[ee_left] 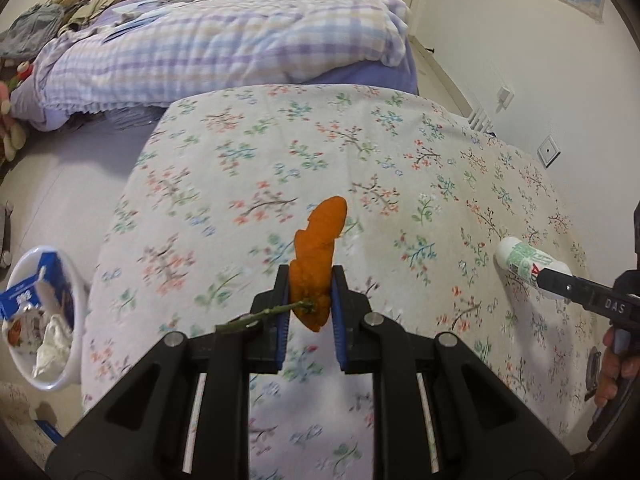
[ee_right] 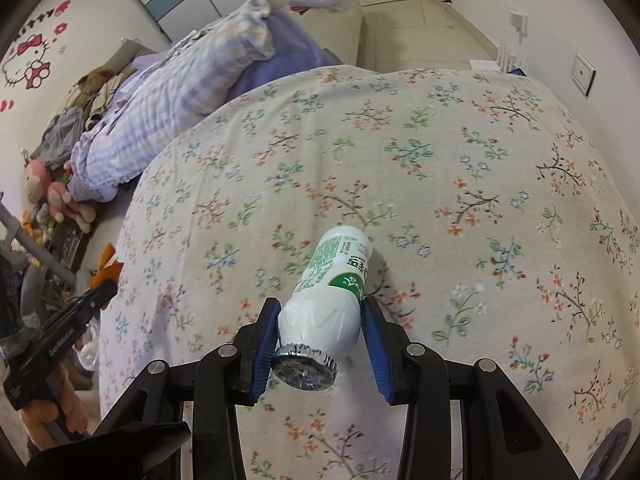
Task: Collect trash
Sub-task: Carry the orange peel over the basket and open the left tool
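My left gripper [ee_left: 310,294] is shut on a strip of orange peel [ee_left: 318,248] with a green stem; the peel hangs above the floral tablecloth [ee_left: 360,152]. In the right wrist view the same left gripper [ee_right: 98,292] sits at the table's left edge, the orange peel [ee_right: 106,266] sticking up from it. My right gripper [ee_right: 320,320] is shut on a white bottle with a green label [ee_right: 336,272], foil-capped mouth toward the camera, just above the floral tablecloth [ee_right: 460,152]. The left wrist view shows the bottle [ee_left: 524,258] in the right gripper [ee_left: 554,280] at the far right.
A white bin [ee_left: 81,320] stands on the floor left of the table, holding a blue-and-white carton [ee_left: 28,300] and crumpled tissue. A bed with a plaid quilt [ee_left: 220,48] lies beyond. Plush toys [ee_right: 48,192] sit on the floor. A hand [ee_left: 614,364] holds the right gripper.
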The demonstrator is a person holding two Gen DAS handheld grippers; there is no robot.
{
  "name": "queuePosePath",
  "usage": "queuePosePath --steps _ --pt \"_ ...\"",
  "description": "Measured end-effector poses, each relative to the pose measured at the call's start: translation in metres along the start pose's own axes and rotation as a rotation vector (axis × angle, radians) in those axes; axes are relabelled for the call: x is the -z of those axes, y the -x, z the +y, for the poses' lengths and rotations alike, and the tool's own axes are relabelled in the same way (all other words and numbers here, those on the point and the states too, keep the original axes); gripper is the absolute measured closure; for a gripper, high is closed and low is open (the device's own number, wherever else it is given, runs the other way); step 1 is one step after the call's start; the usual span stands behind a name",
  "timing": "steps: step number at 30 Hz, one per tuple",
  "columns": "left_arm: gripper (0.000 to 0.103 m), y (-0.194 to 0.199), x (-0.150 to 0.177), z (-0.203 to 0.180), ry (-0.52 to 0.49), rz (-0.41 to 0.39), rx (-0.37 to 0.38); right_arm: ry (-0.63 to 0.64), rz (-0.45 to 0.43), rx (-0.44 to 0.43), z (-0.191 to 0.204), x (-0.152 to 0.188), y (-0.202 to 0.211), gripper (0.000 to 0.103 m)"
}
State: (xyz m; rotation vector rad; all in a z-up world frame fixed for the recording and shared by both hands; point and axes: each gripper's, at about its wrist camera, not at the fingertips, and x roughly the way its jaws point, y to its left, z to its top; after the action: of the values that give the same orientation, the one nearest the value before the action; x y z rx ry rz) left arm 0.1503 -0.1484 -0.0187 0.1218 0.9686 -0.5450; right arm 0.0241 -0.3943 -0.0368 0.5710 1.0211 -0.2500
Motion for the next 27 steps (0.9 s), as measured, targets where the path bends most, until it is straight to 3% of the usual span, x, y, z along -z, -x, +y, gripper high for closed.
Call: queuePosePath --steps 6,17,27 --pt "0.083 0.016 0.021 0.043 0.079 0.012 -0.010 0.018 0.003 -0.028 0.024 0.005 0.000 0.061" --pt "0.083 0.048 0.048 0.118 0.139 -0.016 -0.115 0.088 -0.004 -0.093 0.084 0.007 -0.004 0.062" --pt "0.083 0.055 0.067 0.179 0.234 0.009 -0.180 0.152 0.016 -0.139 0.142 0.014 -0.019 0.062"
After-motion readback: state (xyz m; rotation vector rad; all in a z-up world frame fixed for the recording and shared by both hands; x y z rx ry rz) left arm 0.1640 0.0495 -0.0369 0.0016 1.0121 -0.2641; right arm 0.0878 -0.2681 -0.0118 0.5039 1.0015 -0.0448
